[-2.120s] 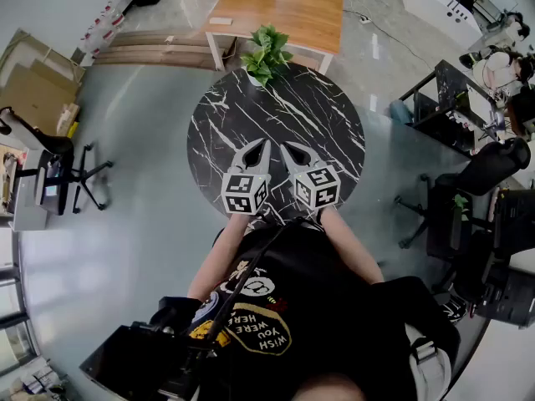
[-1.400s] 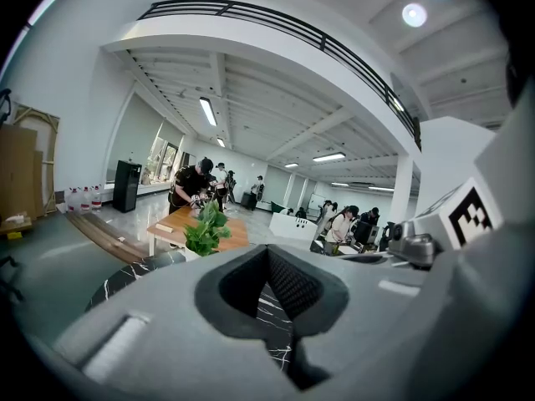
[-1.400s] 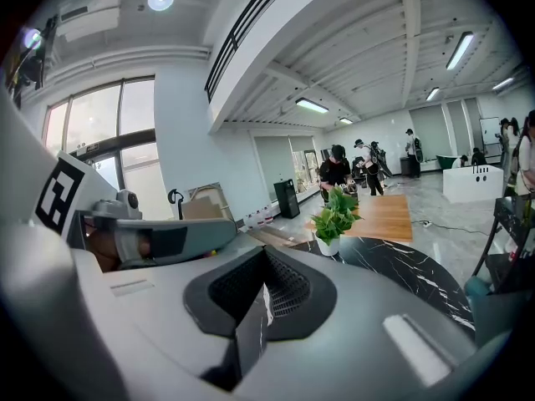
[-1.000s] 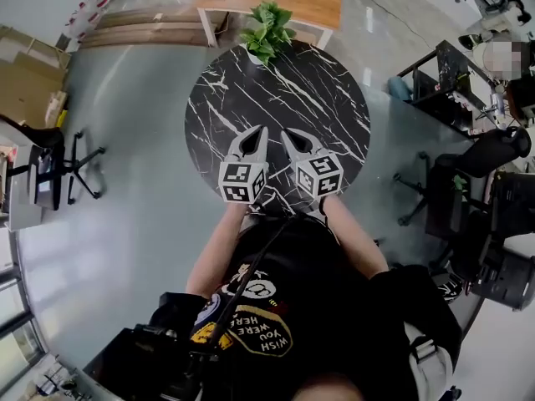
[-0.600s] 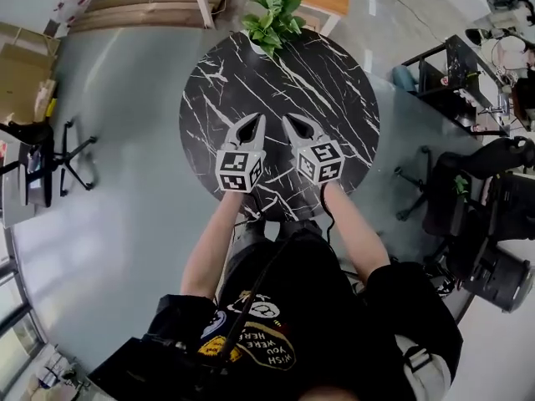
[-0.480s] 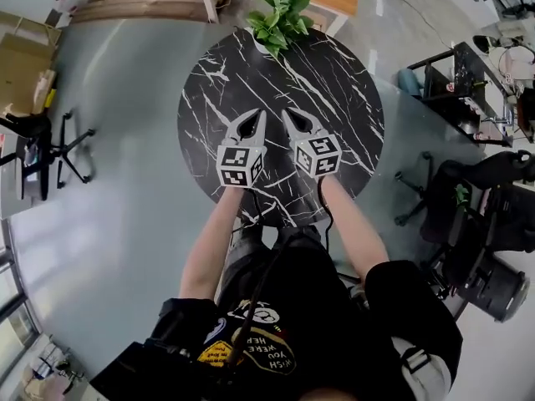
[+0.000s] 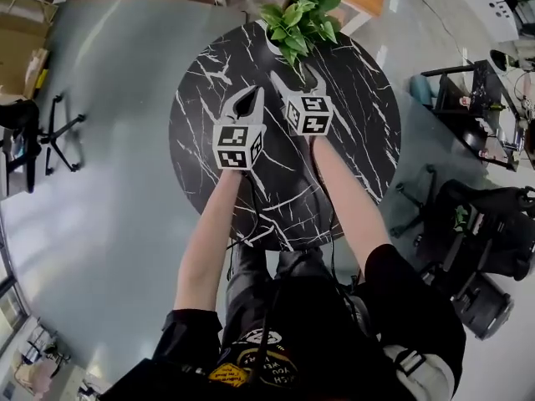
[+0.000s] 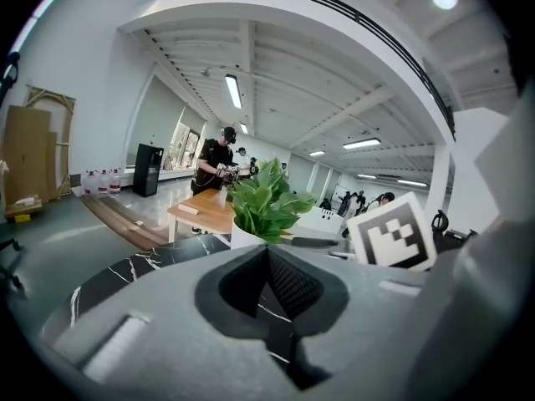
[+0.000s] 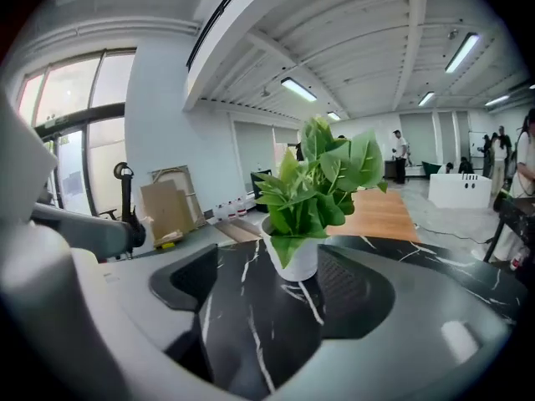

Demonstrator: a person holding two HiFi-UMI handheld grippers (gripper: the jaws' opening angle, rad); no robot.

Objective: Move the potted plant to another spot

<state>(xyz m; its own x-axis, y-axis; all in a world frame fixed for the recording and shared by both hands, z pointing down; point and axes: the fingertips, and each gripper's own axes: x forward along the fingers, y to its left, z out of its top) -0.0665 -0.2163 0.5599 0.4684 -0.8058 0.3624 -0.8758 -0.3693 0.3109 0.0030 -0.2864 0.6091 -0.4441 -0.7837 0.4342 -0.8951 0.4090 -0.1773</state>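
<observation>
Right gripper (image 7: 298, 80) jaws just opened, nothing gripped. Potted plant (image 7: 299, 15) stands just ahead of them, at the table's (image 7: 351, 140) far edge. Left gripper (image 7: 253, 97) clenched, empty. Probably light but top-heavy, and the pot (image 9: 294, 261) is likely slick. Grab the pot wall, not the floppy leaves (image 9: 326, 174).

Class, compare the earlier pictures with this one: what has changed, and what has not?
Both grippers moved forward over the table toward the potted plant. The right gripper has just been opening its jaws, with the plant just ahead, untouched. The left gripper stayed shut; the plant stayed at the table's far edge.
</observation>
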